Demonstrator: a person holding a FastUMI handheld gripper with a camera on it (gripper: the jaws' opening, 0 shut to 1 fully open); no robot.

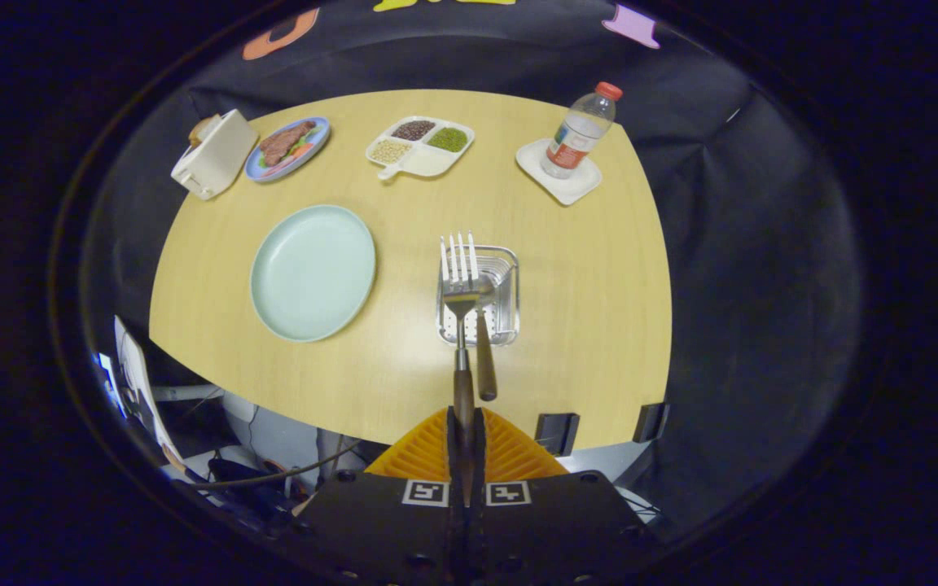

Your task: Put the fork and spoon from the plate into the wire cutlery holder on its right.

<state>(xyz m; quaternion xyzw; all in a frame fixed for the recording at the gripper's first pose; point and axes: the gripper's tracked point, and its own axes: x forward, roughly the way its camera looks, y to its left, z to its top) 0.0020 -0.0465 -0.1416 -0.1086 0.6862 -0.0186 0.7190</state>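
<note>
Hand-held gripper (464, 443) closed narrow on the wooden handle of the fork (460, 281), both orange fingers (424, 456) pressing against it. Fork held out ahead of the fingers, tines pointing away, head positioned above the wire cutlery holder (504, 305). Spoon (484, 358) already in the holder, bowl end inside, brown handle leaning out over the near rim just beside the fork's handle. Holder standing on the table (583, 325), to the right of the pale green plate (313, 271); plate bare. Farther back on the table: divided white dish (420, 146) with three portions of grains or beans, blue plate of food (288, 148), white toaster (213, 155) with bread at the far left corner. Water bottle (579, 134) with red cap upright on a white square coaster (560, 181), beyond and right of the holder.
</note>
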